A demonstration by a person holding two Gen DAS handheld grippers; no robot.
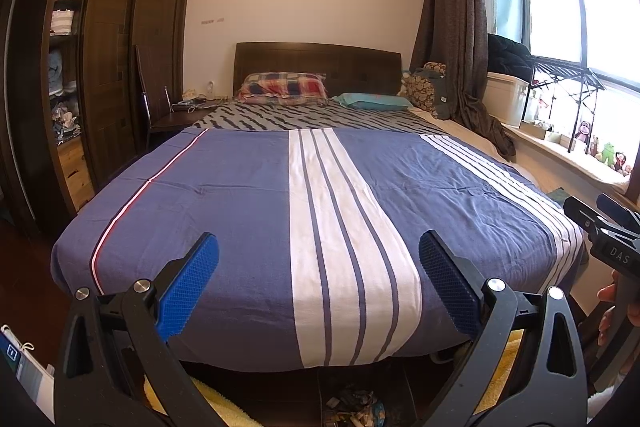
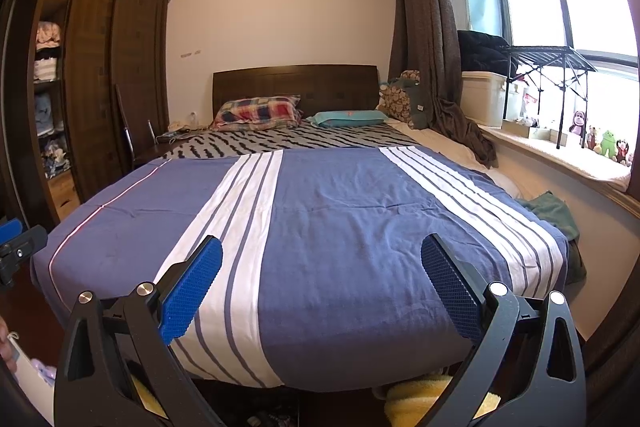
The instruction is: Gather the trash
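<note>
My left gripper is open and empty, held above the foot of a bed with a blue and white striped cover. My right gripper is open and empty over the same cover. The right gripper's body shows at the right edge of the left wrist view, and the left gripper at the left edge of the right wrist view. A small heap of crumpled wrappers and scraps lies on the dark floor below the bed's foot, between my left fingers; it barely shows in the right wrist view.
A yellow towel lies on the floor by the bed's foot. A dark wardrobe stands on the left, a windowsill with toys on the right. A green cloth lies at the bed's right edge. Pillows lie by the headboard.
</note>
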